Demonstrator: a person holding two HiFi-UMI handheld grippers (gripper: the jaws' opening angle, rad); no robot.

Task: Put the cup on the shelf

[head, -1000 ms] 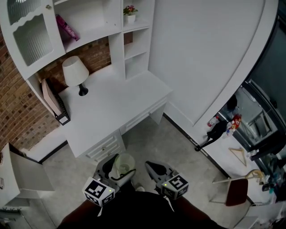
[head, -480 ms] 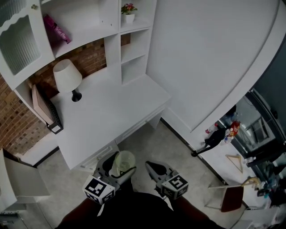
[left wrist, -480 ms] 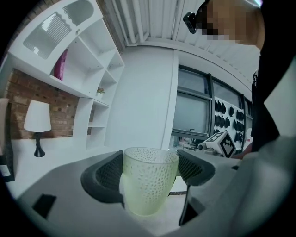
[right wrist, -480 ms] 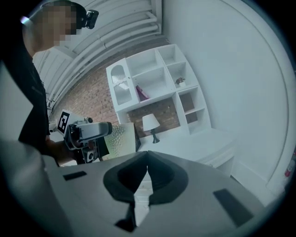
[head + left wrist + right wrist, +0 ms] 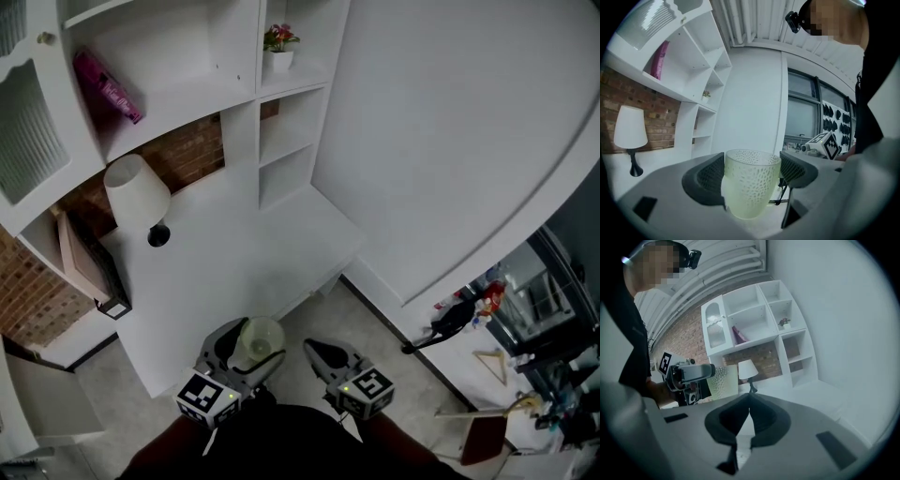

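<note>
Desk (image 5: 246, 251) (white) beneath shelves (image 5: 180, 99), brick (image 5: 190, 156) behind

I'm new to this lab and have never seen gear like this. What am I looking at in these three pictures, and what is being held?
There is no robot here: a person holds a two-jaw gripper in each hand. The head view comes from a camera on the person's head, looking down. The other two come from cameras riding on each gripper. The left gripper is closed on a pale, dimpled cup. The right gripper has its jaws together, with nothing in them. Ahead is a white desk bearing a lamp. Above it are white shelves with a pink package and a small potted flower.
</note>
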